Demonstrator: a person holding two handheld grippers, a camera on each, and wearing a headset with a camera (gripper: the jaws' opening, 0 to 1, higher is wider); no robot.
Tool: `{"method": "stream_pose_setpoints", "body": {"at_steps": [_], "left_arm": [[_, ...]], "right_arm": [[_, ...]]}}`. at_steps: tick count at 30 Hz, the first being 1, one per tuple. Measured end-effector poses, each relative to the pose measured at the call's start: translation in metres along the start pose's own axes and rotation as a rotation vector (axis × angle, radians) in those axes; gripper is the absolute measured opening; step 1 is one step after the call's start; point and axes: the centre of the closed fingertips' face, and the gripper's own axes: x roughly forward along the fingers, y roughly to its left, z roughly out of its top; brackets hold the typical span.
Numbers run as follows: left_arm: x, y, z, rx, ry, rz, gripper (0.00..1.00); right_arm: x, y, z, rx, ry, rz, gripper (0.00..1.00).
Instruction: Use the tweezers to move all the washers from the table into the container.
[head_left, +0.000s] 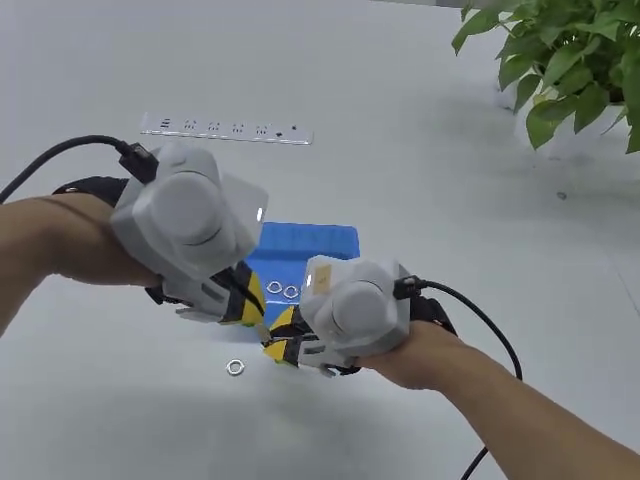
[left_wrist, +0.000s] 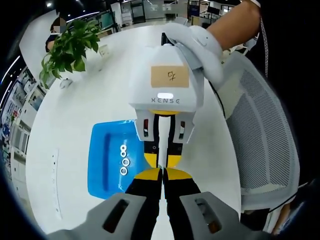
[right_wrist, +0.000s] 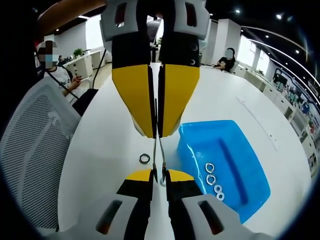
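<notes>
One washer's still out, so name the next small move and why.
Likely bring the tweezers down over the lone washer on the table; it lies beside the blue container, which already holds other washers.

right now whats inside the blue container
A row of washers lies on the floor of the blue container, four as far as I can tell. In the head view the left gripper covers its near corner, so that spot is hidden there.
</notes>
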Motion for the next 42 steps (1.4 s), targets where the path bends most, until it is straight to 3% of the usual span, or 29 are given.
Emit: {"method": "stream_pose_setpoints", "body": {"at_steps": [9, 33, 42], "left_arm": [[0.004, 0.0024, -0.0025, 0.002, 0.01, -0.001, 0.05], [0.0072, 0.0091, 0.0062, 0.018, -0.011, -0.026, 0.05], [0.0079, 0.0091, 0.0018, 0.009, -0.006, -0.025, 0.05]], "right_arm": [[0.0042, -0.0015, -0.0023, 0.004, 0.0, 0.004, 0.12], [-0.0022, -0.0053, -0.0037, 0.044, -0.025, -0.02, 0.12], [-0.0003, -0.0052, -0.0018, 0.054, -0.037, -0.005, 0.11]]}}
